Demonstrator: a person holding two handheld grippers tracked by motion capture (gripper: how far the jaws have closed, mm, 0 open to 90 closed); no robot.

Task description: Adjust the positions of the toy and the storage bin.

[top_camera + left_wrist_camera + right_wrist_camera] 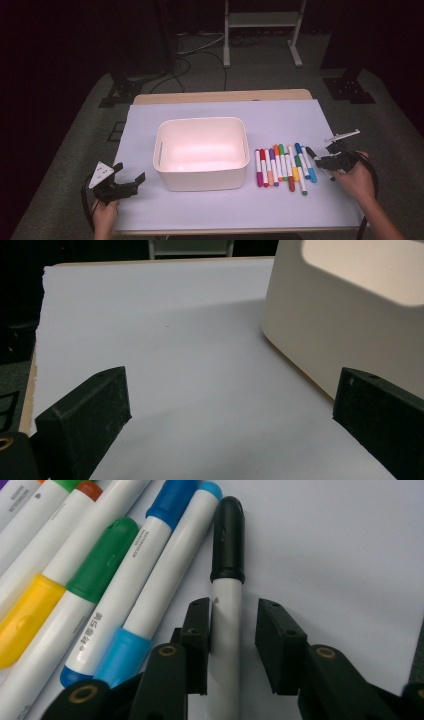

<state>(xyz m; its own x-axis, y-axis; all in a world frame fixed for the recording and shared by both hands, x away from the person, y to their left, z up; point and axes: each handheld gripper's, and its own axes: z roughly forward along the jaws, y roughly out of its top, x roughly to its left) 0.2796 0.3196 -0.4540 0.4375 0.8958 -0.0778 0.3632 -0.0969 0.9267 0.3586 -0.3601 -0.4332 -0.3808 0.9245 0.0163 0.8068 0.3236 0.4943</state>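
A row of several coloured markers (281, 167) lies on the white table cover, right of a white bin (202, 121). At the row's right end is a black-capped marker (228, 535). My right gripper (232, 611) straddles that marker's white barrel: the left pad touches it and a narrow gap remains at the right pad, so it is open. In the high view my right gripper (319, 159) sits at the right end of the row. My left gripper (130, 172) rests open on the table left of the bin, its jaws (227, 385) wide apart with nothing between them.
The bin (320, 325) stands empty in the middle of the white table cover (280, 117). A blue-capped marker (172, 500) and a green-capped one (102, 560) lie just left of the black one. A metal stand (260, 30) and cables are on the floor beyond the table.
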